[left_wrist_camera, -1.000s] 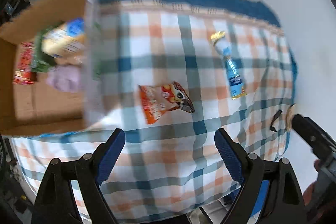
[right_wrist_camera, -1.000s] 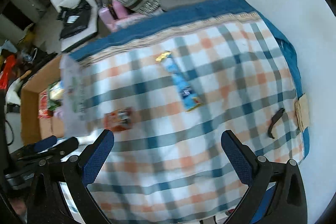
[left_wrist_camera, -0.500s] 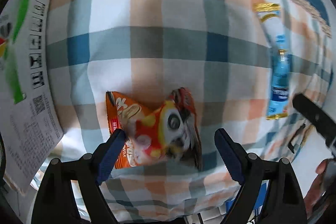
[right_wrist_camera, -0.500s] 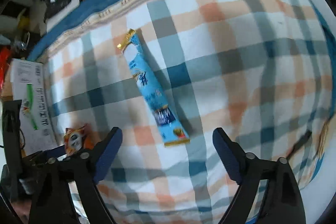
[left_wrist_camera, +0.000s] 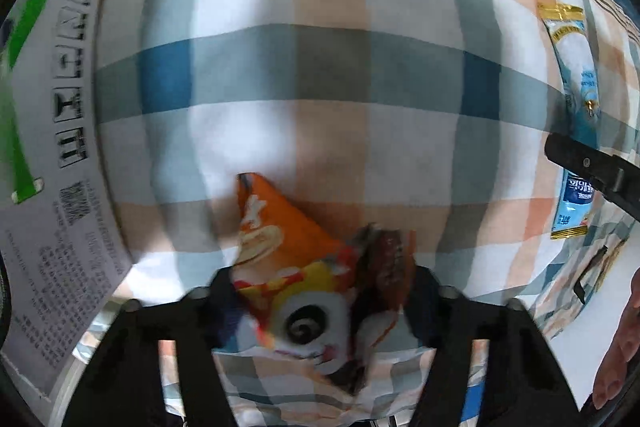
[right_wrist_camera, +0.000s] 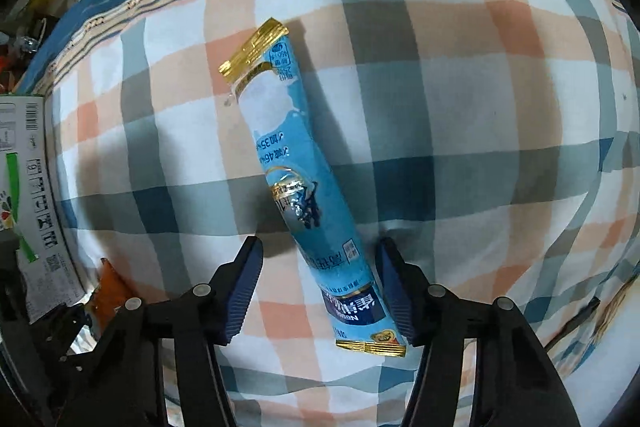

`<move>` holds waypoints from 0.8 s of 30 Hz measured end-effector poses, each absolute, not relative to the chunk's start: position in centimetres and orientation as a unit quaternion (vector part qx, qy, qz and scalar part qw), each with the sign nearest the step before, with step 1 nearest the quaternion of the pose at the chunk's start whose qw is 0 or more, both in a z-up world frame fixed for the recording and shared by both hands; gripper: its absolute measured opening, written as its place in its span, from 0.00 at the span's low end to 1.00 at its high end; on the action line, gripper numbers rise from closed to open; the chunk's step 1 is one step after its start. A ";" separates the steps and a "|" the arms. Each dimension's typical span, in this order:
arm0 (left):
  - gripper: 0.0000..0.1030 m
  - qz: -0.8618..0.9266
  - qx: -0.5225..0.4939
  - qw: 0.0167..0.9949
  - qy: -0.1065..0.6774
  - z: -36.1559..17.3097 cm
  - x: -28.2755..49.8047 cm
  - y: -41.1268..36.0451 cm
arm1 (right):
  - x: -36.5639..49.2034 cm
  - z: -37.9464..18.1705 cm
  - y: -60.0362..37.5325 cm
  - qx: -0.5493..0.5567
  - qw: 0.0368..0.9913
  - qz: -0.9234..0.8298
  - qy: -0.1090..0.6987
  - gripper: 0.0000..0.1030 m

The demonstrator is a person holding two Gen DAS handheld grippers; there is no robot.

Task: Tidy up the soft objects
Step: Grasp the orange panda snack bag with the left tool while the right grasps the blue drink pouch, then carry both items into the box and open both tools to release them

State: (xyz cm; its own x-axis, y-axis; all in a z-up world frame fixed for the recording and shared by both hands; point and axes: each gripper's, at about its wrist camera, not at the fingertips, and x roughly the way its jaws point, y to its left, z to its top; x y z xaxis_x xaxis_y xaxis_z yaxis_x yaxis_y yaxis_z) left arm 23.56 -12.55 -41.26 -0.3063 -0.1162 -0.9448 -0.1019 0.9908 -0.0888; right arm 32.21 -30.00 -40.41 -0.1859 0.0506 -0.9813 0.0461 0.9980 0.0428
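Our left gripper (left_wrist_camera: 320,291) is pinching the orange snack packet (left_wrist_camera: 304,267), which crumples between its jaws on the plaid cloth (left_wrist_camera: 328,67), beside a printed carton flap (left_wrist_camera: 52,147). Our right gripper (right_wrist_camera: 320,283) is spread wide around the lower end of the blue stick sachet (right_wrist_camera: 296,183) — the right pad (right_wrist_camera: 394,291) touches it, the left stands apart.

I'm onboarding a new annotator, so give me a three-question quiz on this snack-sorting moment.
1. True or false: the left claw is shut on the orange snack bag.
2. Is the right claw (a) shut or (b) open around the blue stick pack?
3. Fill in: both packs lie on a ____ cloth.

Key: 1 true; 2 b; 3 plaid.
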 end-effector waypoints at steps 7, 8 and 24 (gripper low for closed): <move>0.49 -0.013 -0.072 0.598 0.798 -40.1 22.1 -12.9 | 32.0 -40.6 -28.7 0.012 0.636 -0.015 0.771 0.30; 0.49 -0.013 -0.071 0.599 0.798 -40.0 22.0 -13.0 | 31.9 -40.5 -28.7 0.014 0.636 -0.016 0.772 0.25; 0.49 -0.074 -0.102 0.650 0.750 -31.4 18.7 -8.1 | 24.2 -34.8 -25.6 0.073 0.660 0.024 0.748 0.18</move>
State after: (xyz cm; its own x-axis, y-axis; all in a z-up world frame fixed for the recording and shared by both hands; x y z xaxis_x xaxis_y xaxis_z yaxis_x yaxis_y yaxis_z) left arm 18.68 -8.06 -31.37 -0.1354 -0.2492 -0.9589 -0.0565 0.9682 -0.2436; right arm 24.17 -25.58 -34.84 -0.1187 0.1401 -0.9830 0.0777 0.9883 0.1315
